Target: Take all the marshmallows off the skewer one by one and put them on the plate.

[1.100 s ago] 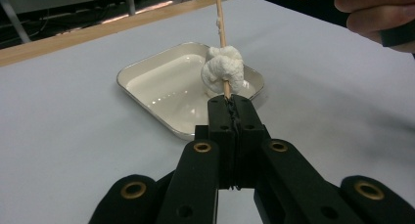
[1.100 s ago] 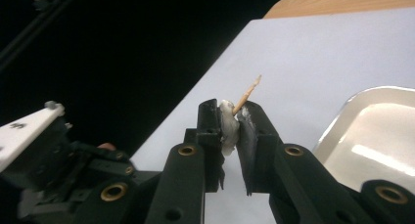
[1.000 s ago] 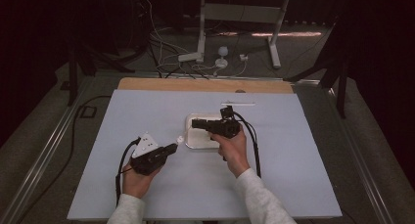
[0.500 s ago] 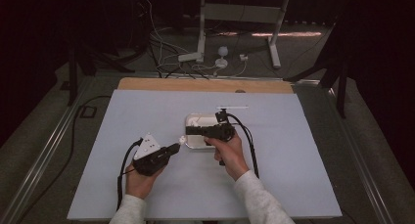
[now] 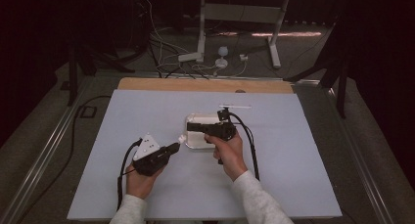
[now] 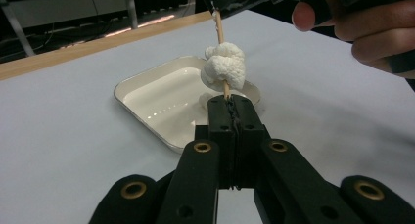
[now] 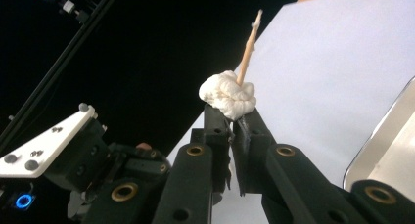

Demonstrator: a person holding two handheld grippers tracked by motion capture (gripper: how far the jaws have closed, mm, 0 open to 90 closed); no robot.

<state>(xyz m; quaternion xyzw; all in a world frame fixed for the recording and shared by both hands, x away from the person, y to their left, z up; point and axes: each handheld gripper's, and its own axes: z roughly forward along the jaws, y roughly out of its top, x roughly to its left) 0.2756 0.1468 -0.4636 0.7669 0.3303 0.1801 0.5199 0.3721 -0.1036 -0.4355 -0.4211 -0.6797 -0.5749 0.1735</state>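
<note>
Over a white table [image 5: 293, 185] and a shallow tray [image 6: 147, 97], the left gripper [image 6: 230, 104] and right gripper [image 7: 232, 119] each clench one end of a skewer [image 6: 219, 28] piercing a white lump [image 6: 224, 67] held above the tray's edge.

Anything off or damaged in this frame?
Nothing spilled or broken. The marshmallow looks squashed and lumpy on its wooden stick, just above the white tray. Both claws are shut on the stick, left claw and right claw.

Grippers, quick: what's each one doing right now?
Left gripper: shut on the skewer, below the marshmallow.
Right gripper: shut on the skewer's other end.
</note>
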